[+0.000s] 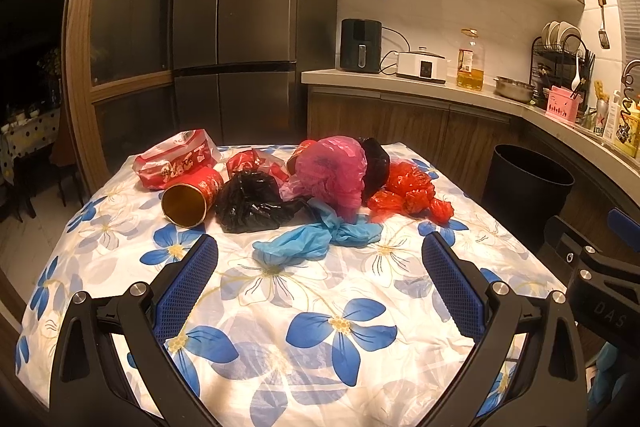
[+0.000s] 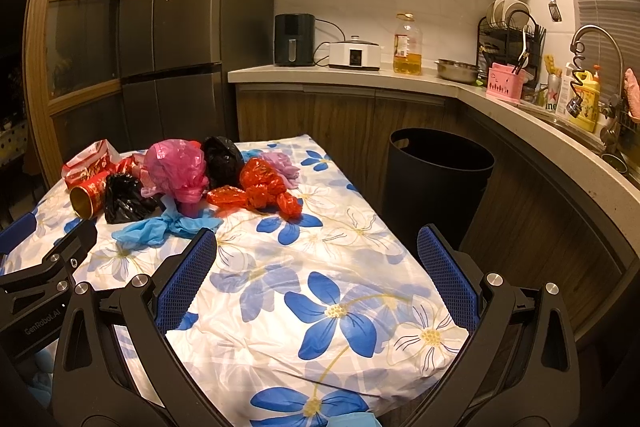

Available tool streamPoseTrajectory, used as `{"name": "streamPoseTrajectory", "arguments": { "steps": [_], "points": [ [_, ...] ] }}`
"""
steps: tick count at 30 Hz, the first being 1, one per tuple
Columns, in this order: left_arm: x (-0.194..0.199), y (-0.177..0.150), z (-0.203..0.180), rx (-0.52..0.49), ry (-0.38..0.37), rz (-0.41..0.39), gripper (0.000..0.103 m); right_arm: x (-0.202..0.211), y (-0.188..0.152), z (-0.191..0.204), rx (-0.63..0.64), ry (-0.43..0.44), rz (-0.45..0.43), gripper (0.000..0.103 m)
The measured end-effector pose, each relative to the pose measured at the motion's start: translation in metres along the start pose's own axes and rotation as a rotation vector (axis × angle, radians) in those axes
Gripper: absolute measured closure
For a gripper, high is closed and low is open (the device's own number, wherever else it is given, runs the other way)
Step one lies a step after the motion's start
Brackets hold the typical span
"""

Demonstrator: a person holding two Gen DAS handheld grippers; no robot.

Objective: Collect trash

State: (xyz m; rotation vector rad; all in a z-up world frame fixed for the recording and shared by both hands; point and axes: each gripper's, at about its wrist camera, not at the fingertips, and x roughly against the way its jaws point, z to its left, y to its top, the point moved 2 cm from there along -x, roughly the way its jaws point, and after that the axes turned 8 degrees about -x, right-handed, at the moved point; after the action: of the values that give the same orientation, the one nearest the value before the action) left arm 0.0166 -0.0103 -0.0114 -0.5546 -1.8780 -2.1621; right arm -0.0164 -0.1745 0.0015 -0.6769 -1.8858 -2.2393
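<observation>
Trash lies in a heap at the far side of the flowered table [image 1: 280, 307]: a red snack bag [image 1: 176, 161], a red paper cup [image 1: 194, 197] on its side, a black plastic bag [image 1: 250, 203], a pink bag [image 1: 332, 173], red bags [image 1: 408, 191] and blue gloves [image 1: 316, 237]. The same heap shows in the right wrist view, with the pink bag [image 2: 176, 167] and the blue gloves [image 2: 164, 227]. My left gripper [image 1: 320, 251] is open and empty, just short of the blue gloves. My right gripper [image 2: 316, 243] is open and empty over the table's right part.
A black trash bin [image 2: 436, 179] stands on the floor right of the table [image 2: 320, 267], also in the left wrist view [image 1: 524, 187]. Behind are a fridge [image 1: 240, 27] and a counter [image 2: 360, 77] with appliances, an oil bottle, a dish rack and a sink.
</observation>
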Motion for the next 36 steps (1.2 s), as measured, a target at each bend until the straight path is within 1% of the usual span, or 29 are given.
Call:
{"name": "streamPoseTrajectory", "arguments": {
  "steps": [36],
  "points": [
    [-0.0010, -0.0034, -0.0031, -0.006, -0.013, 0.007, 0.005, -0.0007, -0.0014, -0.0003, 0.002, 0.000, 0.001, 0.004]
  ]
}}
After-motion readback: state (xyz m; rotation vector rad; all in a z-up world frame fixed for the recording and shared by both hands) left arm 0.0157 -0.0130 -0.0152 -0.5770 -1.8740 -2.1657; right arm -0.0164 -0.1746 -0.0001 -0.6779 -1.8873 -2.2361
